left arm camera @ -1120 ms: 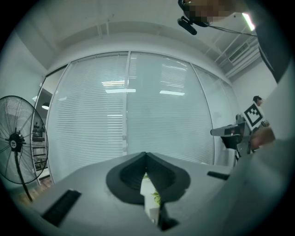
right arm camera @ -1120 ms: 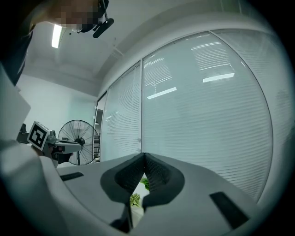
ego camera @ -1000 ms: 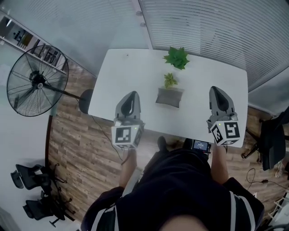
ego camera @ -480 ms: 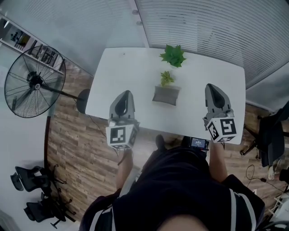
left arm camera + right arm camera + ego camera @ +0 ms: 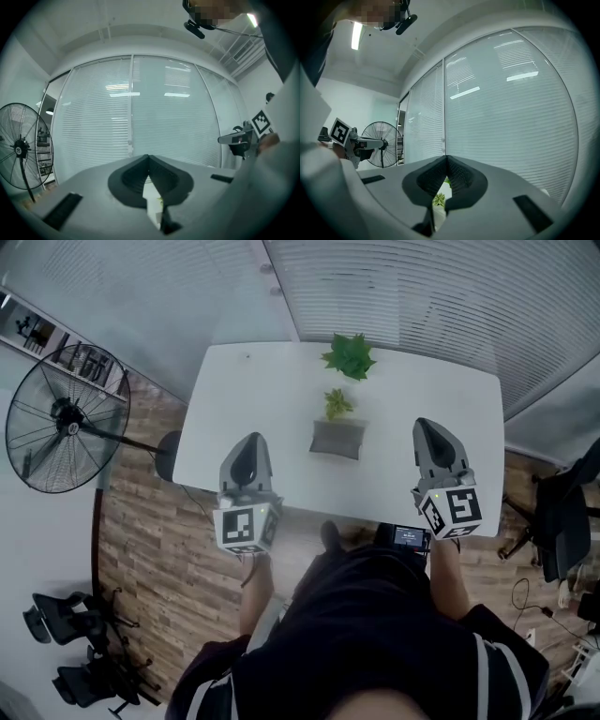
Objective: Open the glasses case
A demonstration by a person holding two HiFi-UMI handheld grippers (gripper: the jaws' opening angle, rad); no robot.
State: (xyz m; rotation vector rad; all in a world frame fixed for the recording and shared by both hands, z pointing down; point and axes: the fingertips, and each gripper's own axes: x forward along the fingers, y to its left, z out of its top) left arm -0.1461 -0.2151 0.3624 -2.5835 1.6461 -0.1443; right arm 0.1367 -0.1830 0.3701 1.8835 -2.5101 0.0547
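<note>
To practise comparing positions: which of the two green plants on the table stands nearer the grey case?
The smaller plant, just behind the case; the bigger plant stands farther back.

Readable text: none.
1. Marker cube (image 5: 242,529) on my left gripper (image 5: 247,448): black-and-white square code pattern, no letters or digits.
2. Second marker cube (image 5: 452,511) on my right gripper (image 5: 427,432): a pattern of the same kind, likewise wordless.
3. Small screen (image 5: 409,538) at my waist: lit, its characters too small to read.
</note>
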